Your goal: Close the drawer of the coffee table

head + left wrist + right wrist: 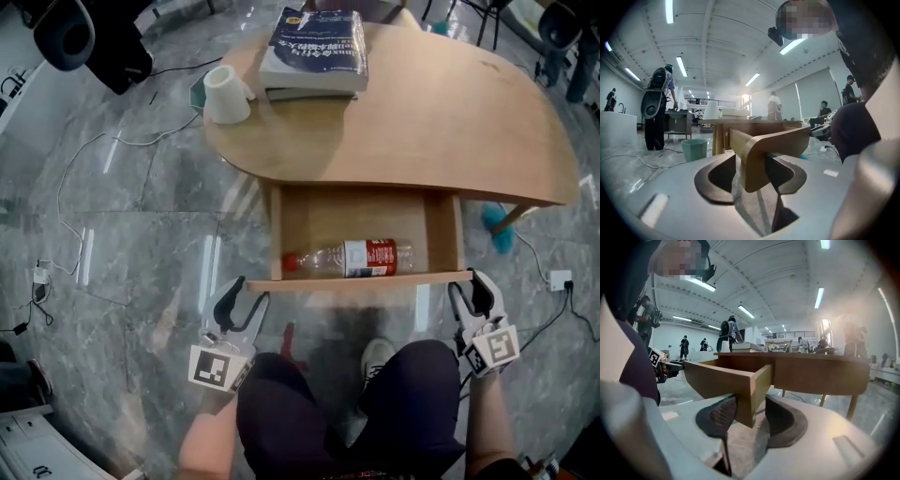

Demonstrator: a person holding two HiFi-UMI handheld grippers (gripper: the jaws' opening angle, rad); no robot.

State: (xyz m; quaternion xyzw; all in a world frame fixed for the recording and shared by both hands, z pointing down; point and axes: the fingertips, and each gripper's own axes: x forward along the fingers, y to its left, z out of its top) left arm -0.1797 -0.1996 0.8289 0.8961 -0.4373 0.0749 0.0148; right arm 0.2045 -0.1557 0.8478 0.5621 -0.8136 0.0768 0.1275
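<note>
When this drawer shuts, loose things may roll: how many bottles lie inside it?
1: a clear bottle with a red label lies on its side near the front of the open drawer. Its rear, under the tabletop, is hidden.

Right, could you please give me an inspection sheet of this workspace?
Surface: wooden table on a grey floor.
Job's things: drawer open, bottle lying inside.
Clutter: books and cup on the table.
Grippers: left gripper and right gripper open, each astride a front corner of the drawer.
Cables: white cable on the floor at left; plug at right.
Surroundings: people and a bin beyond the table.
</note>
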